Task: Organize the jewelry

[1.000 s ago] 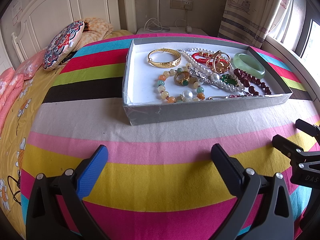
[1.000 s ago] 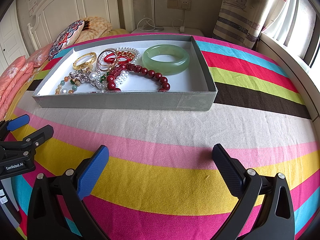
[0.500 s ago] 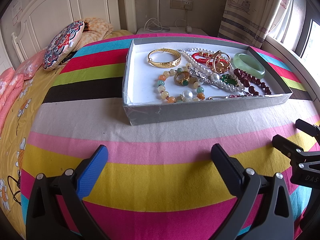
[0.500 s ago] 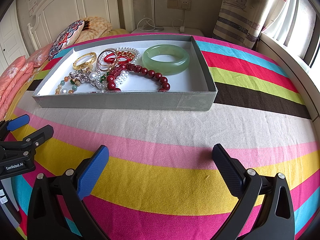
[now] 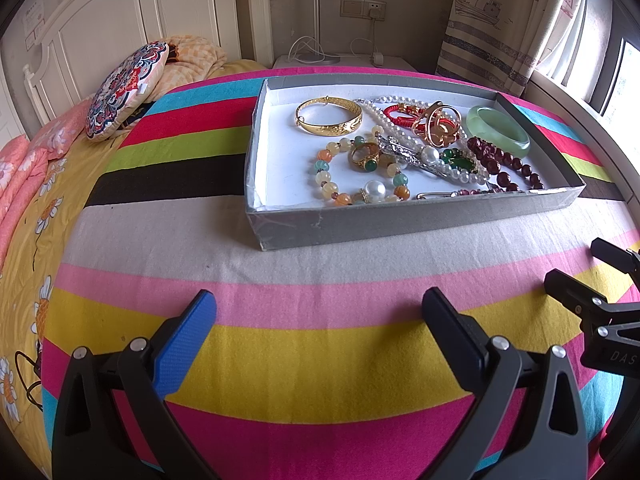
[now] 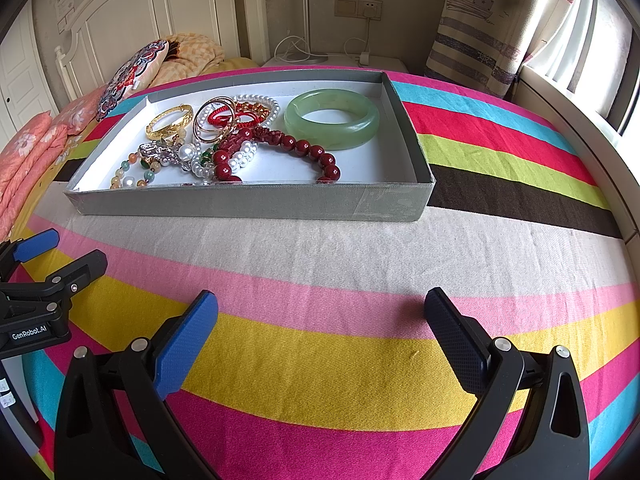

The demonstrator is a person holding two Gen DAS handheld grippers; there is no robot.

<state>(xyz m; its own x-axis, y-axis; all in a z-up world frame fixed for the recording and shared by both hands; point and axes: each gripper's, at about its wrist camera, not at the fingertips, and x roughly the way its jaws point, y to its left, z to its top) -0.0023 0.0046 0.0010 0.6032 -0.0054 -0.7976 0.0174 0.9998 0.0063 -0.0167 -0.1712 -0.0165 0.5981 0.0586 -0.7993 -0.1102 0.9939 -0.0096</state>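
Fingers (image 5: pixel 188 344) of both grippers spread wide, empty, well short of the jewelry tray (image 5: pixel 400 220).

Glossy gold metal bangle (image 5: pixel 329 121), smooth translucent jade bangle (image 6: pixel 332 118) (polished stone), matt grey cardboard tray (image 5: pixel 400 222), woven striped cloth bedspread (image 6: pixel 360 256).

A shallow grey tray (image 5: pixel 400 222) with a white floor is set flat on the striped bedspread, and all the jewelry is gathered inside it. A gold bangle (image 5: pixel 329 121) lies flat toward the tray's far left, and a pale green jade bangle (image 6: pixel 332 119) is laid flat by the tray's right wall, apart from the rest. Between them, a white pearl strand (image 5: pixel 384 118), thin gold hoops (image 6: pixel 211 121), a dark red bead bracelet (image 6: pixel 294 148) and a pastel bead bracelet (image 5: pixel 352 176) are tangled in an overlapping heap.
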